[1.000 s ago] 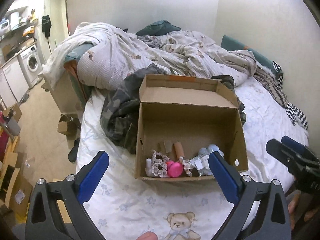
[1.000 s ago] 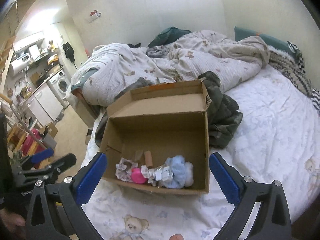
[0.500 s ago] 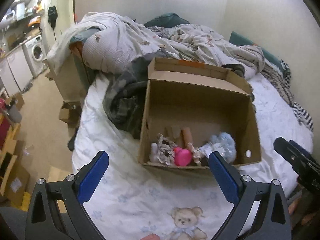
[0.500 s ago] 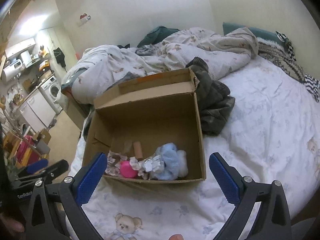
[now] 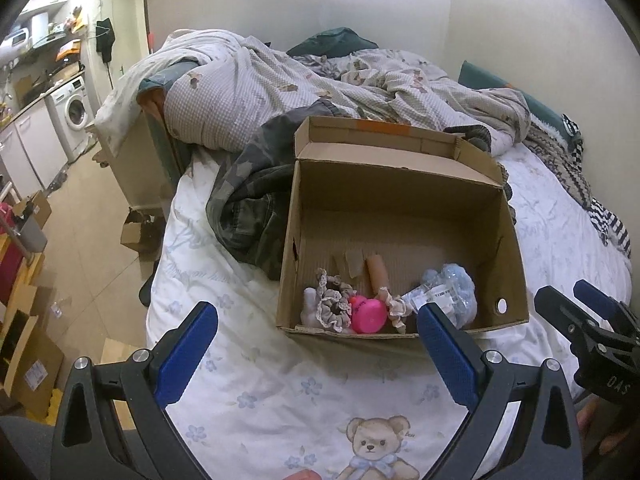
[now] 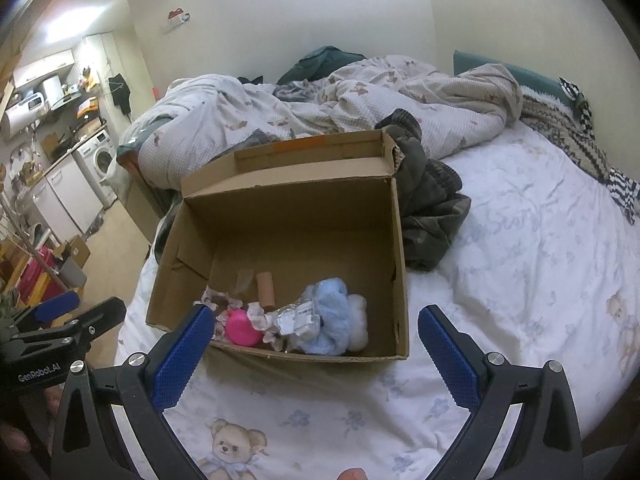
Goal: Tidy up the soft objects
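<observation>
You can't see the near inside corner of the cardboard box (image 5: 404, 184) in the left wrist view: its front wall hides the undersides of the soft items, and the left gripper (image 5: 318, 344) has one blue pad covering part of the plastic-wrapped bundle (image 5: 448, 296). In the right wrist view, the right gripper (image 6: 316, 344) has a pad blocking part of the frilly scrunchies (image 6: 218, 304) beside the pink ball (image 6: 240, 330). The label on that bundle is too small to read. The teddy bear print (image 5: 376, 452) on the sheet runs off the bottom edge. The camouflage garment (image 5: 252, 200) disappears behind the box
</observation>
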Demonstrator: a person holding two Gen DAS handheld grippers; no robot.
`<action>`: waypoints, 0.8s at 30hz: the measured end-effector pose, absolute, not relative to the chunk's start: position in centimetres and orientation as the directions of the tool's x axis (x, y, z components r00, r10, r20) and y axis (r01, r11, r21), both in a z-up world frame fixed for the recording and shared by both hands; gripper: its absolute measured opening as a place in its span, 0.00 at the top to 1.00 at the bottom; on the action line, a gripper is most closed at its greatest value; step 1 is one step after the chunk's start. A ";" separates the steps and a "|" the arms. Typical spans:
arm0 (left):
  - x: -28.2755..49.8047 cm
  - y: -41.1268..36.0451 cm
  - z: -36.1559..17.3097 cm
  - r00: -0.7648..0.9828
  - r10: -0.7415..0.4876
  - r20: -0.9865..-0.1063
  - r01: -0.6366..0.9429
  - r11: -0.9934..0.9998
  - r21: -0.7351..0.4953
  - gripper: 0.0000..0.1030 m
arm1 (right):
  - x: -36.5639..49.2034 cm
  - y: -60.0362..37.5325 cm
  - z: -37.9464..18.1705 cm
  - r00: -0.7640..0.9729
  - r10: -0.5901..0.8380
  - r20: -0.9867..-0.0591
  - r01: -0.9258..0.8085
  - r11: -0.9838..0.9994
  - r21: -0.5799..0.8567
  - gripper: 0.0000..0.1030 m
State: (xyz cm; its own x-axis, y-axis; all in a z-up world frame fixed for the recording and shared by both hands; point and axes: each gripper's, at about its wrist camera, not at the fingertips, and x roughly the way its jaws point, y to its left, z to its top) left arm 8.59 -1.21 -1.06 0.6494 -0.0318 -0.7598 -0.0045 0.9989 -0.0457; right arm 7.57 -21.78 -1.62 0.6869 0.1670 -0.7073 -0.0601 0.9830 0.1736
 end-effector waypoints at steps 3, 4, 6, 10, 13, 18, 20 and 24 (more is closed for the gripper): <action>8.6 -1.3 -1.1 0.651 -0.030 -0.759 -0.005 0.999 -0.044 0.03 | 7.6 -21.8 -1.7 0.684 0.166 -0.710 -0.060 0.983 0.172 0.00; 8.7 -1.3 -1.1 0.651 -0.029 -0.759 -0.005 0.999 -0.043 0.03 | 7.6 -21.8 -1.7 0.684 0.167 -0.710 -0.060 0.983 0.174 0.00; 8.7 -1.3 -1.1 0.651 -0.029 -0.759 -0.005 0.999 -0.042 0.03 | 7.6 -21.8 -1.7 0.683 0.166 -0.711 -0.060 0.983 0.173 0.00; 8.7 -1.3 -1.1 0.647 -0.025 -0.762 -0.007 0.999 -0.039 0.03 | 7.6 -22.0 -1.7 0.687 0.158 -0.710 -0.050 0.984 0.171 0.00; 8.8 -1.3 -1.2 0.646 -0.024 -0.763 -0.008 0.999 -0.037 0.03 | 7.7 -22.2 -1.8 0.688 0.155 -0.709 -0.043 0.984 0.174 0.00; 8.8 -1.3 -1.1 0.647 -0.024 -0.762 -0.007 0.999 -0.038 0.03 | 7.7 -22.2 -1.7 0.689 0.158 -0.707 -0.043 0.983 0.178 0.00; 8.8 -1.3 -1.2 0.647 -0.021 -0.762 -0.008 0.999 -0.035 0.03 | 7.8 -22.2 -1.7 0.689 0.157 -0.708 -0.046 0.984 0.173 0.00; 8.9 -1.3 -1.3 0.650 -0.020 -0.759 -0.012 0.999 -0.037 0.03 | 7.9 -22.2 -1.8 0.690 0.160 -0.706 -0.052 0.984 0.172 0.00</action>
State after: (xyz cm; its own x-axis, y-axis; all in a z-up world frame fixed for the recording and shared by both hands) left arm 8.94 -1.31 -1.27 0.6503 -0.0204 -0.7594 -0.0120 0.9992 -0.0371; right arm 7.86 -22.21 -1.76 0.6898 0.1595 -0.7062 -0.0519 0.9838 0.1716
